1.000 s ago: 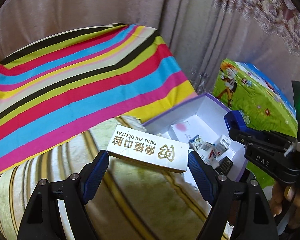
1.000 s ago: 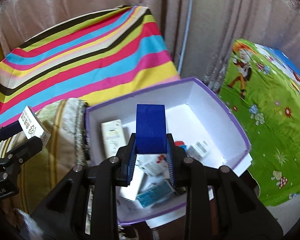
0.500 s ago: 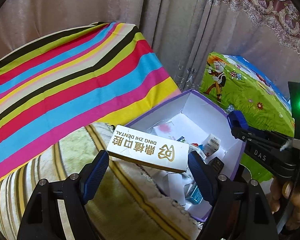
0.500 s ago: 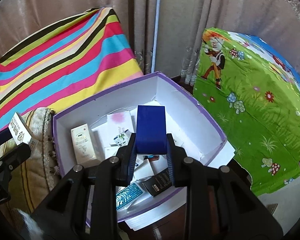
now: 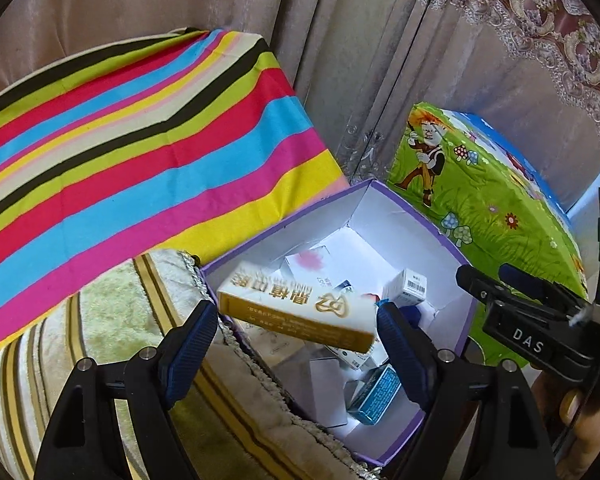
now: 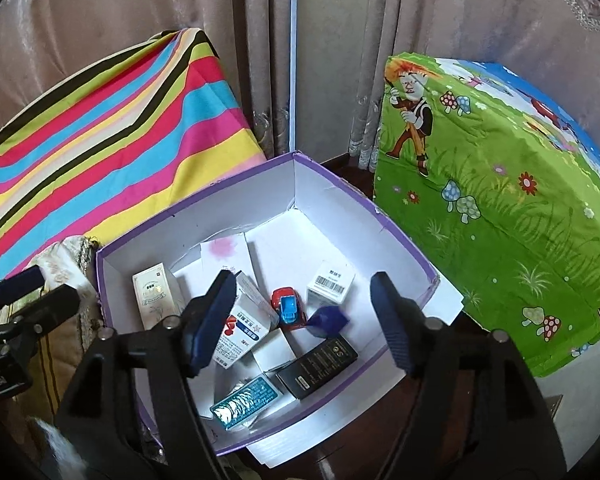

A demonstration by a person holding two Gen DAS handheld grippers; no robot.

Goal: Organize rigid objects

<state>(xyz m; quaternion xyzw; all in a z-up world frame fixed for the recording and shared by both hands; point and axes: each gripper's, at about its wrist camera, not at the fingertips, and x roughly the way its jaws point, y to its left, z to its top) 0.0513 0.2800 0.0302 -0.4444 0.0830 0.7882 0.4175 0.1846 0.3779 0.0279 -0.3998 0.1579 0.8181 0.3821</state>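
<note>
Gold carton (image 5: 300,312) sits blurred between left gripper (image 5: 296,344) jaws, over purple box (image 5: 444,236) near wall; contact unclear, probably released. Right gripper (image 6: 304,320) open, empty, above box. Risk: carton clips the rim, tumbles outside.

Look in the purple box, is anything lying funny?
Yes. The small blue box is tipped up on one corner, beside the toy car, not lying flat. The other boxes in the purple box lie jumbled at different angles.
</note>
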